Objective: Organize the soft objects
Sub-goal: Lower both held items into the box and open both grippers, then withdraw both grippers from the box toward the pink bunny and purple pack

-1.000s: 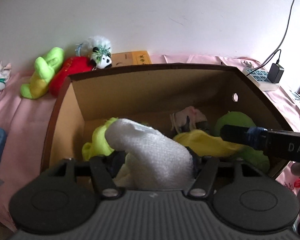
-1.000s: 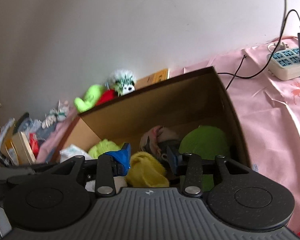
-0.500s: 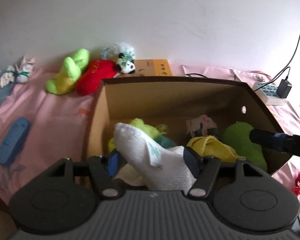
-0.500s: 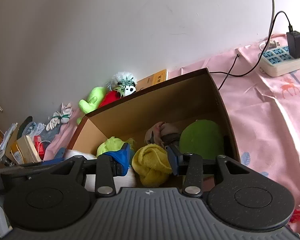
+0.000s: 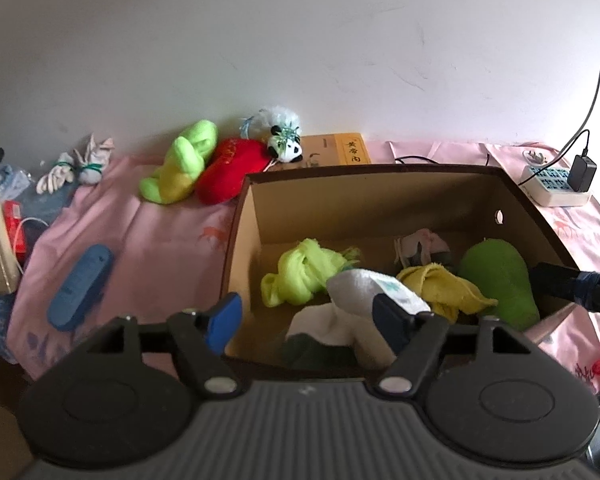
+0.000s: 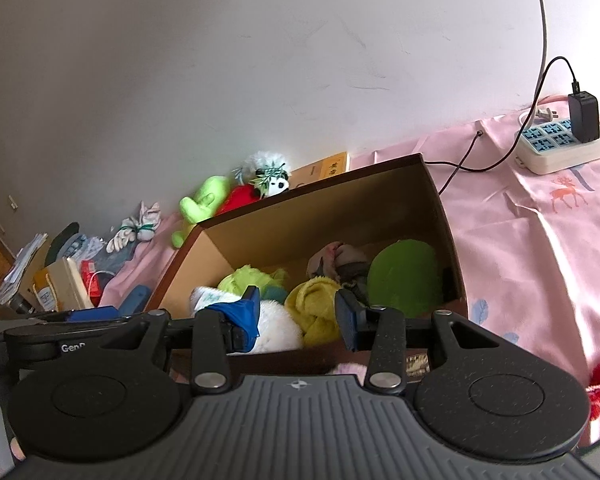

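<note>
An open cardboard box (image 5: pixel 372 169) holds soft things: a lime cloth (image 5: pixel 300 270), a white towel (image 5: pixel 358 286), a yellow cloth (image 5: pixel 440 286), a green plush (image 5: pixel 496 272) and a pink-grey bundle (image 5: pixel 418 244). My left gripper (image 5: pixel 308 320) hovers over the box's near left corner, its jaws opening. The white towel lies loose in the box by the right finger, with no pad pressing it. My right gripper (image 6: pixel 298 316) stands open above the box's (image 6: pixel 320 216) front edge. The yellow cloth (image 6: pixel 314 300) lies beneath it, unheld.
Behind the box, against the wall, lie a lime plush (image 5: pixel 182 164), a red plush (image 5: pixel 230 170), a panda toy (image 5: pixel 286 142) and a yellow book (image 5: pixel 340 150). A blue object (image 5: pixel 80 286) and knotted white socks (image 5: pixel 76 164) lie left. A power strip (image 6: pixel 560 146) sits right.
My left gripper let go of the white towel, which now lies in the box, and drew back and up with wider jaws. My right gripper also pulled back and up.
</note>
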Motion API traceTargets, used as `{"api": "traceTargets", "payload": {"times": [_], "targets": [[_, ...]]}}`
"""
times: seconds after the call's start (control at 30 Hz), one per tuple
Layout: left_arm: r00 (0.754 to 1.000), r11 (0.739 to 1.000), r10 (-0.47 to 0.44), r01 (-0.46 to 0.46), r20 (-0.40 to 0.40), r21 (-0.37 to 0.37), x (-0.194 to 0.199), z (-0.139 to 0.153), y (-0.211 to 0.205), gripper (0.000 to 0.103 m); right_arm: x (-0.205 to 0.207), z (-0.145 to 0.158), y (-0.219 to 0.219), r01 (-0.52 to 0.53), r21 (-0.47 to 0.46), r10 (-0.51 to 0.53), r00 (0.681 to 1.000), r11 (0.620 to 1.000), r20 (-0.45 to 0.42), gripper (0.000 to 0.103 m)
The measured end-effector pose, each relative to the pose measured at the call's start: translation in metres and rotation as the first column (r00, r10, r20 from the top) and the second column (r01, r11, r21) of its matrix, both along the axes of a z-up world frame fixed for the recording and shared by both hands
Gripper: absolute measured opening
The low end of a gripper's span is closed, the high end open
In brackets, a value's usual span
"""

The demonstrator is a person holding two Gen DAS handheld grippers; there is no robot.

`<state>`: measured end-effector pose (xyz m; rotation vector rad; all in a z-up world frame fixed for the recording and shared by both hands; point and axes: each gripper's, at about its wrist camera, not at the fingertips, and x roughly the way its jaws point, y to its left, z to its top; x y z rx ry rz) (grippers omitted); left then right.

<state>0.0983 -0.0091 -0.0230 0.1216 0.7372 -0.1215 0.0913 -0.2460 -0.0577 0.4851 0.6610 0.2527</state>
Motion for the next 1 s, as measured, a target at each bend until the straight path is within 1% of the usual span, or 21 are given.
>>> {"api": "traceTargets", "payload": {"times": [0.03, 0.3, 0.67, 1.0], "targets": [[1.000, 1.000, 0.003, -0.003, 0.002, 0.005, -0.003, 0.001, -0.001, 0.080, -0.002, 0.001, 0.001, -0.004, -0.002, 0.004, 1.000, 1.000, 0.000, 0.025], [1.000, 1.000, 0.012, -0.012, -0.012, 0.025, -0.027, 0.003, -0.005, 0.080, -0.023, 0.004, 0.002, -0.017, 0.005, 0.017, 1.000, 1.000, -0.003, 0.025], [0.999, 0.998, 0.025, -0.023, -0.040, 0.050, -0.057, -0.002, -0.004, 0.081, -0.053, -0.003, 0.015, -0.045, 0.013, 0.046, 0.998, 0.999, -0.047, 0.025], [0.998, 0.998, 0.005, 0.000, -0.069, 0.059, -0.080, -0.010, -0.005, 0.081, -0.079, -0.009, 0.017, -0.020, 0.015, 0.021, 0.996, 1.000, -0.083, 0.026]]}}
